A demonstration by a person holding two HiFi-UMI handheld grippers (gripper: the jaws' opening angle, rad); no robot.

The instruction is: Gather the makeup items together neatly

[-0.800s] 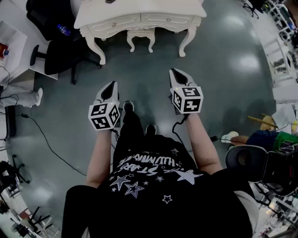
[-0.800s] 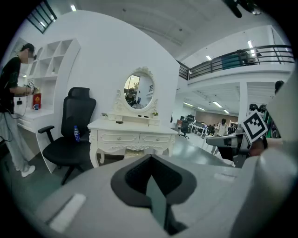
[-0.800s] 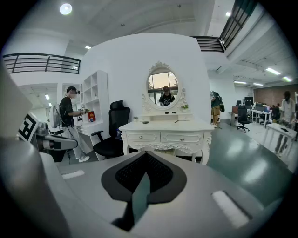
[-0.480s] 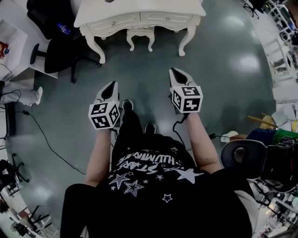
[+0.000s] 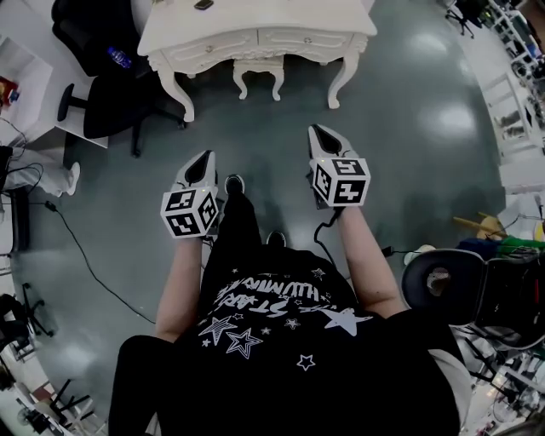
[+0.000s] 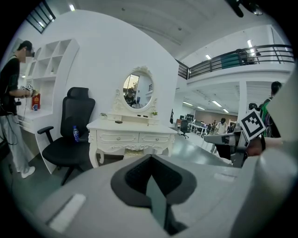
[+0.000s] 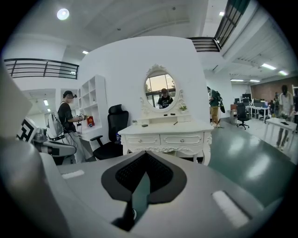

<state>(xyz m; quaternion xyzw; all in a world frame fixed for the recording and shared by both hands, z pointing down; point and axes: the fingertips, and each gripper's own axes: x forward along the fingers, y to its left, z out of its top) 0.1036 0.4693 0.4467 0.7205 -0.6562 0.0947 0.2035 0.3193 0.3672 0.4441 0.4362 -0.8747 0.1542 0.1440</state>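
- While you stand on the grey-green floor (image 5: 409, 128) facing the white dressing table (image 5: 255, 25), you hold both grippers out in front of you, well apart from the table.
- Left gripper (image 5: 203, 158): its own view shows the jaws pressed together with nothing between them. It tilts slightly downward toward the table.
- Right gripper (image 5: 320, 134): its own view shows the jaws pressed together and likewise empty. It is level with the left gripper, beside it and apart from it.
- Makeup items (image 7: 145, 125): these lie on the tabletop near the base of the oval mirror (image 7: 160, 91). They show only as small dark pieces and one thin stick, too small to identify. Neither gripper touches them.
- A white stool (image 5: 257, 72) stands beneath the table, between its legs.
- A black office chair (image 6: 70, 139) stands just left of the table, with a blue-labelled bottle (image 6: 75, 133) resting on its seat.
- Another person (image 6: 11, 93) stands further left at a white shelf unit (image 6: 51, 60).
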